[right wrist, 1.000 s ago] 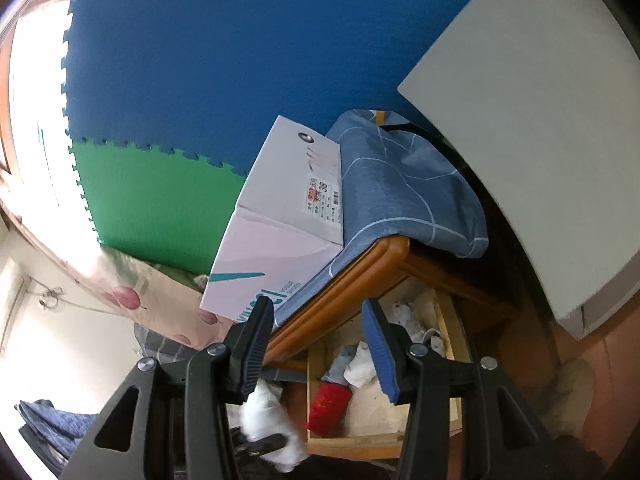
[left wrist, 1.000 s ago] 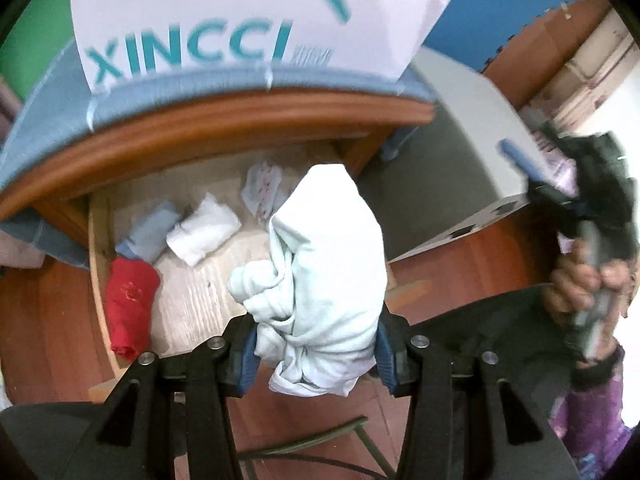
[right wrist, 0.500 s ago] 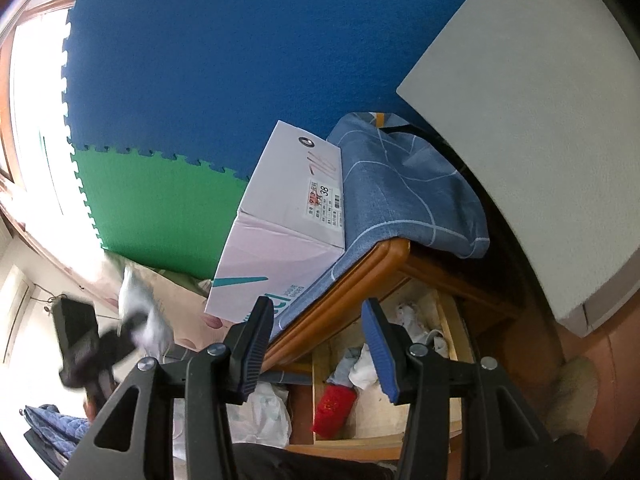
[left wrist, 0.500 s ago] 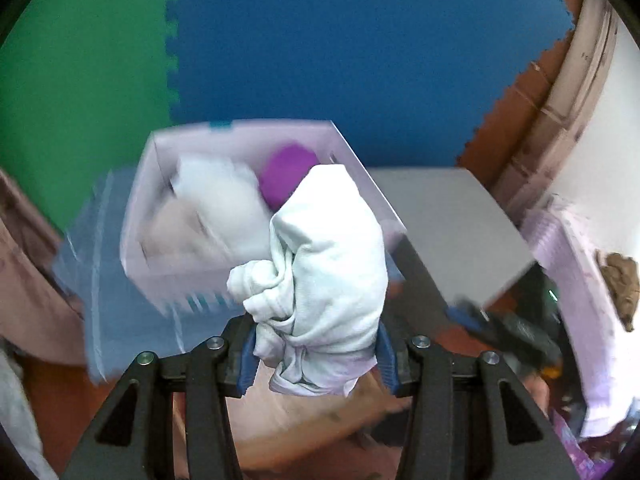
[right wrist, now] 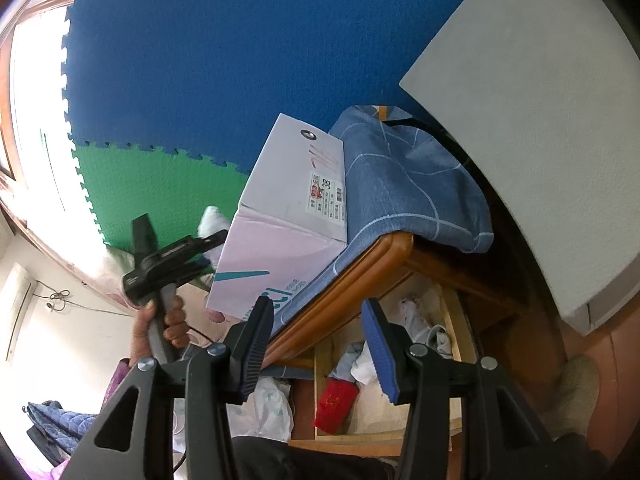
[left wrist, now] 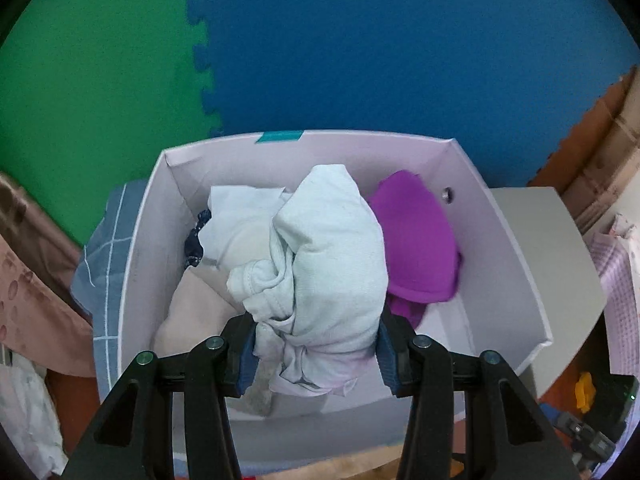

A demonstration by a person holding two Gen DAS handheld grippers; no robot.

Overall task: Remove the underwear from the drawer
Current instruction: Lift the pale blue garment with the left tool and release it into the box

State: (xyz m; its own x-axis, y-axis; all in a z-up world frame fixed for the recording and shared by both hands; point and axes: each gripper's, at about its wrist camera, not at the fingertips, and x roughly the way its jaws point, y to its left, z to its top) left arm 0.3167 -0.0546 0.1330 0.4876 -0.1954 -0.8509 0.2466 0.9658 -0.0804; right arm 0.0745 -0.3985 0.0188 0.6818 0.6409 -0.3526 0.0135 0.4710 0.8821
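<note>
Behind everything, filling the upper half of both views, the wall [left wrist: 360, 60] is covered in foam matting, blue across most of it and green at the upper left of my left view. Next in size, a grey board [right wrist: 540, 120] fills the upper right of my right view. Below it at frame centre stands the wooden dresser [right wrist: 360, 272], its top draped with a blue checked cloth [right wrist: 408, 184]. On that cloth sits a white cardboard box [left wrist: 500, 240], open at the top; in my left view it occupies the middle of the frame. The drawer [right wrist: 320, 396] is pulled out at lower centre of my right view and holds a red garment [right wrist: 334, 404] and several pale crumpled pieces. Inside the box lie a purple garment [left wrist: 420, 248] at right, a white one [left wrist: 236, 224] at left and a beige one [left wrist: 192, 312] at lower left. My left gripper [left wrist: 316, 348] is clamped on a pale bundle of underwear [left wrist: 332, 264], both pads pressing its sides; the bundle is at frame centre, over the open box and clear of the drawer. My right gripper [right wrist: 318, 344] stands partly open with nothing between its pads, at lower centre, aimed toward the dresser edge and drawer. At left of my right view a hand [right wrist: 168, 320] grips the handle of the left gripper beside the box.
</note>
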